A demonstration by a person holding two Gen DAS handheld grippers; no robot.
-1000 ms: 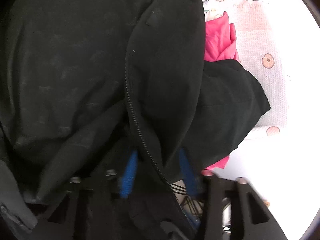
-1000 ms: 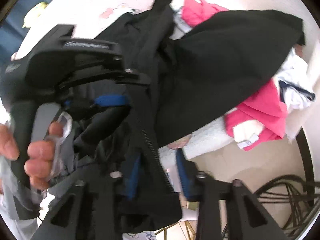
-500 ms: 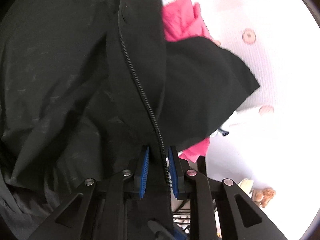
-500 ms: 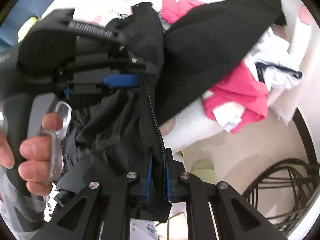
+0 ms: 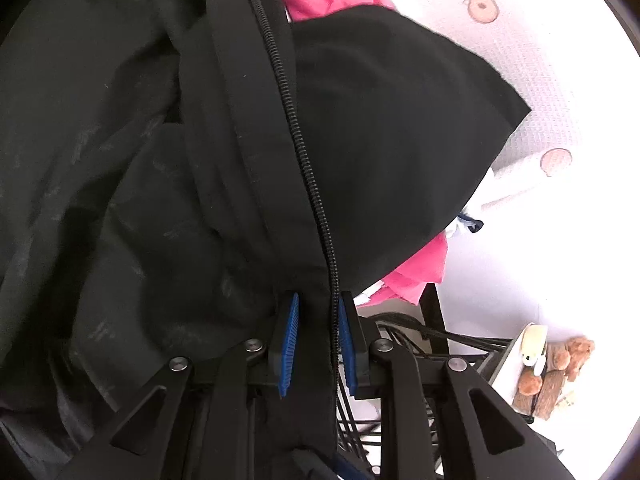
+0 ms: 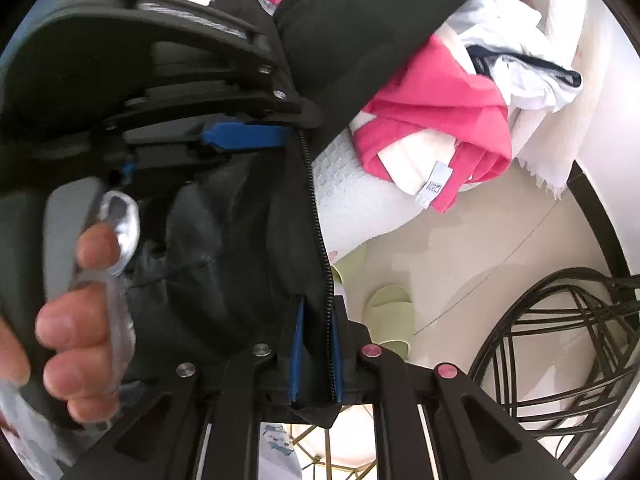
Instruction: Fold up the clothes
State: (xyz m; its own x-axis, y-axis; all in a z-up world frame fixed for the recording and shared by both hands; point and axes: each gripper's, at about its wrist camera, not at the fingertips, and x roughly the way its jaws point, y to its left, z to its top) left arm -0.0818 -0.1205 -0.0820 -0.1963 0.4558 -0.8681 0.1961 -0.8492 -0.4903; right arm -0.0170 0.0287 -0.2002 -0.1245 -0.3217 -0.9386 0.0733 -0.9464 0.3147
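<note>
A black zip-up jacket (image 5: 168, 168) fills most of the left wrist view, its zipper edge (image 5: 298, 152) running down into my left gripper (image 5: 317, 320), which is shut on that edge between blue pads. In the right wrist view my right gripper (image 6: 316, 332) is shut on the same zipper edge (image 6: 314, 200) lower down. The left gripper (image 6: 244, 136), held by a hand (image 6: 76, 320), shows there pinching the jacket (image 6: 224, 248) higher up. The cloth between the two grippers hangs taut above the floor.
A pink garment (image 6: 436, 96) and a white garment with navy trim (image 6: 516, 64) lie on a white patterned bedcover (image 5: 560, 92) at the bed's edge. Pale slippers (image 6: 390, 320) and a black wire rack (image 6: 560, 340) stand on the floor. Small stuffed toys (image 5: 556, 368) sit to the right.
Both grippers closed on the jacket's zipper edge, which earlier lay loose between open jaws. The jacket has since been lifted and pulled straighter, away from the bed.
</note>
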